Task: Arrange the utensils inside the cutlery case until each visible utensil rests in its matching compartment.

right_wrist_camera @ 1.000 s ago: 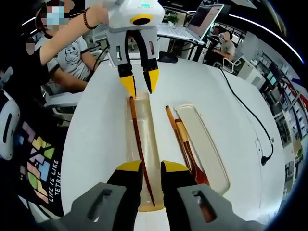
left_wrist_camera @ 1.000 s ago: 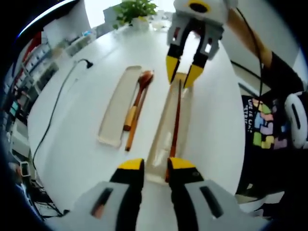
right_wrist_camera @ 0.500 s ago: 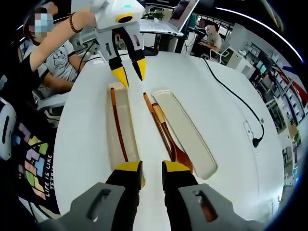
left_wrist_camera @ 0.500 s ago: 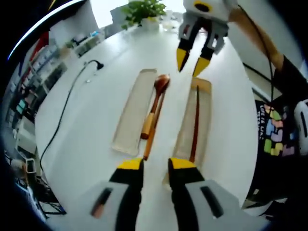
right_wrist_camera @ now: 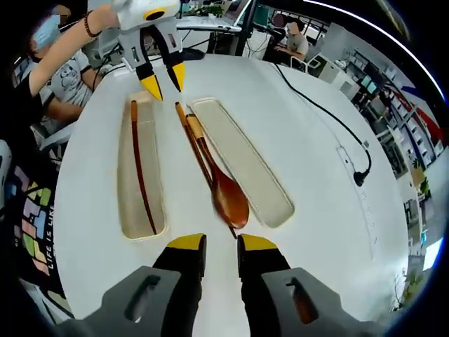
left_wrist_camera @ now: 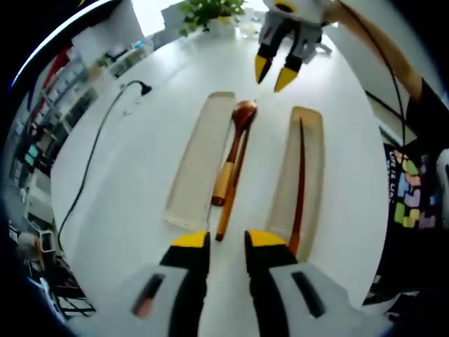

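Note:
Two long translucent beige case halves lie side by side on the white table. One half (left_wrist_camera: 286, 184) (right_wrist_camera: 125, 184) holds a dark brown chopstick (left_wrist_camera: 300, 184) (right_wrist_camera: 142, 177). The other half (left_wrist_camera: 198, 163) (right_wrist_camera: 247, 163) holds nothing. Between them on the bare table lie a wooden spoon (left_wrist_camera: 236, 144) (right_wrist_camera: 226, 195) and a second chopstick (left_wrist_camera: 233, 188) (right_wrist_camera: 191, 139). My left gripper (left_wrist_camera: 228, 241) (right_wrist_camera: 163, 81) hangs open over the handle ends. My right gripper (right_wrist_camera: 219, 246) (left_wrist_camera: 273, 74) is open over the spoon's bowl end. Neither touches anything.
A black cable with a plug (left_wrist_camera: 133, 88) (right_wrist_camera: 359, 175) runs across the table on the empty half's side. A potted plant (left_wrist_camera: 210, 11) stands at the far edge. A person in a black shirt (left_wrist_camera: 414, 203) stands by the table, and others sit behind.
Both grippers have drawn back from the ends of the chopstick in its case half and shifted sideways toward the spoon. The chopstick stays in the half.

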The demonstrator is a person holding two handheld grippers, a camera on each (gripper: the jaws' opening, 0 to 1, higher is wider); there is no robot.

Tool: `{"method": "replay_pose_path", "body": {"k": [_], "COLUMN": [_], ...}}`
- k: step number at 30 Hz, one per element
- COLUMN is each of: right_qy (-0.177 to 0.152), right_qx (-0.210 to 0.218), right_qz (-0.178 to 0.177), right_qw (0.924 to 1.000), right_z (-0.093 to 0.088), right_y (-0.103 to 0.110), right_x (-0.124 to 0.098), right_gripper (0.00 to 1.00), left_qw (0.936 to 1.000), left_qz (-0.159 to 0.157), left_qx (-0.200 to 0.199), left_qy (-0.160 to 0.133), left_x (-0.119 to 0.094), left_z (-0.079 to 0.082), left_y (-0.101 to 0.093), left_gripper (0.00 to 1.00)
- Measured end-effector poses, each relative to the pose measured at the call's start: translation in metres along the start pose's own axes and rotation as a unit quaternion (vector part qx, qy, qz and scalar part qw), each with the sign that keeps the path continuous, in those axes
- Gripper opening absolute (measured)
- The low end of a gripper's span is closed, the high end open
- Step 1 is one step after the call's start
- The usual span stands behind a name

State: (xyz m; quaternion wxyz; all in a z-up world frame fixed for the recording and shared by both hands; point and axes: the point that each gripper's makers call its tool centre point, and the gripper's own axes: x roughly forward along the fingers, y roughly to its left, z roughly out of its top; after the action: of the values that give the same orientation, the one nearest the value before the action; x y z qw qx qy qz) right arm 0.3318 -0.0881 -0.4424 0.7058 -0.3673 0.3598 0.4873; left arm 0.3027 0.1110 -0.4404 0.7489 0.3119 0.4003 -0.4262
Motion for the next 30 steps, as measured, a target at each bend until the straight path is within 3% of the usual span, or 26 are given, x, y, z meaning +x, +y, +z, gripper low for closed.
{"method": "replay_pose_path", "body": {"k": [6,10,30], "right_qy": [0.003,0.003,-0.013], "right_qx": [0.0,0.002,0.01], "right_qz": [0.007,0.015,0.018], "right_qw": [1.0,0.9999,0.9997], "right_z": [-0.007,-0.011,-0.011], "right_y": [-0.002,-0.002,-0.014], "right_x": [0.014,0.017,0.025], "right_gripper": [0.19,0.19,0.19], "left_qw": [0.9999,0.9994,0.9994], "left_qz": [-0.006,0.0,-0.004], "left_qx": [-0.002,0.008,-0.015], "left_qy": [0.01,0.032,0.032], "left_x": [0.007,0.009,0.021], "left_z": [-0.003,-0.012,-0.012], "left_y": [-0.002,0.001,0.01], "left_gripper": [0.2,0.2,0.2]}}
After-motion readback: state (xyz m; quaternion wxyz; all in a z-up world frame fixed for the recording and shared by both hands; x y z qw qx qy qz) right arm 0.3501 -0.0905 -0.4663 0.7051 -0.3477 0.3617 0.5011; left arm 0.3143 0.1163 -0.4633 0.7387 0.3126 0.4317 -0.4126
